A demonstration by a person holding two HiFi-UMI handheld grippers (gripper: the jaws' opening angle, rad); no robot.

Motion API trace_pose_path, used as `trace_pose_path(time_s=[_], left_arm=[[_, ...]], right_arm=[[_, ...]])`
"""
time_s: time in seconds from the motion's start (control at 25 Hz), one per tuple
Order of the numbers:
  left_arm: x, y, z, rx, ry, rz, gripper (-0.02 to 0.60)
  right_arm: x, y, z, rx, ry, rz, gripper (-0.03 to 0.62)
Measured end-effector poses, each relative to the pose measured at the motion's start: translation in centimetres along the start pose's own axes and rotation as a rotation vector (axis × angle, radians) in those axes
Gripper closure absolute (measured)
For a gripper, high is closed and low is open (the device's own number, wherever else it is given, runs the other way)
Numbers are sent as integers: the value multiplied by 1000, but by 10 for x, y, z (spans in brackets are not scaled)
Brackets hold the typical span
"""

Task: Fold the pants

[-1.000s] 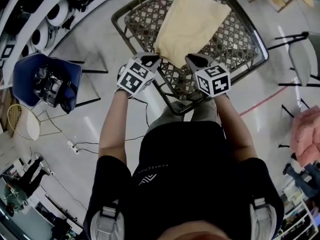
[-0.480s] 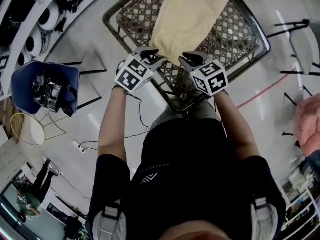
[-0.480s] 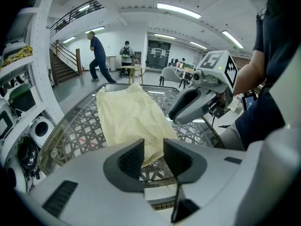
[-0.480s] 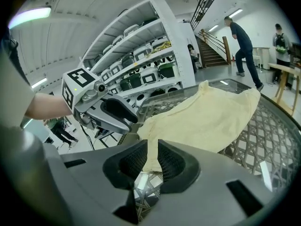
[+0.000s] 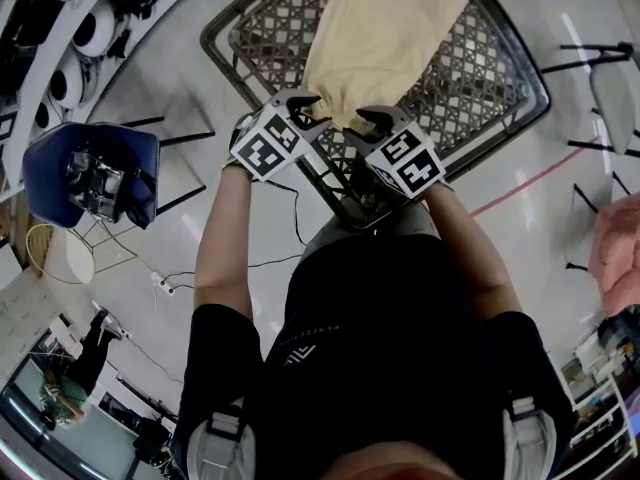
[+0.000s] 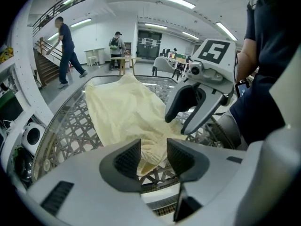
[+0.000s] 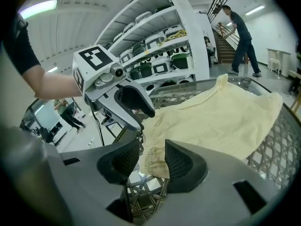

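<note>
pants spot: the pale yellow pants (image 5: pixel 385 38) are lying on the lattice-top table (image 5: pixel 270 33), with the near end close to the table's near rim, right in front of the person.
left gripper: left gripper (image 6: pixel 153 147) has its jaws apart, and they've just been opening. The bunched near edge of the cloth sits in the gap, but the pads aren't pressing on it.
right gripper: right gripper (image 7: pixel 151 147) is the same deal. Jaws spread, just opened up, the near corner of the fabric between them, nothing clamped.
why there: the two sit side by side, one at each near corner. My guess is that keeps the edge square, whether they're dropping it or about to pinch it for a fold.
long axis: runs from near to far, leaning a bit right at the far end.
which end: the near end is narrow and gathered, the far end wider and flat. Can't tell waist from cuffs, tbh.
</note>
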State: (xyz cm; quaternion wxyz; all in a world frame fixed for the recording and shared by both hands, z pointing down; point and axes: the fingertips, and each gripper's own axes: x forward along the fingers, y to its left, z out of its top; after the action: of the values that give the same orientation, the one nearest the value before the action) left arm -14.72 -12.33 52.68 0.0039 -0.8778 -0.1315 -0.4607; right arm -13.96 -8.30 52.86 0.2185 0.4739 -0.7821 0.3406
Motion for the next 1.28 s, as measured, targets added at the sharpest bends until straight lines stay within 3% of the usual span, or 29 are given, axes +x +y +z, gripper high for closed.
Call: trace_pose_path(time_s=[0.52,0.8,1.28], left_arm=[[17,0,-22,-23,74,-63,366],[23,2,-31,9,110,-83,348],[27,3,-31,33,79,-62,344]], right_arm=[[15,-7,-22,-4,78,33,398],[19,-5,-19,-37,78,33,384],[24,-8,-23,-123,75,-13,375]])
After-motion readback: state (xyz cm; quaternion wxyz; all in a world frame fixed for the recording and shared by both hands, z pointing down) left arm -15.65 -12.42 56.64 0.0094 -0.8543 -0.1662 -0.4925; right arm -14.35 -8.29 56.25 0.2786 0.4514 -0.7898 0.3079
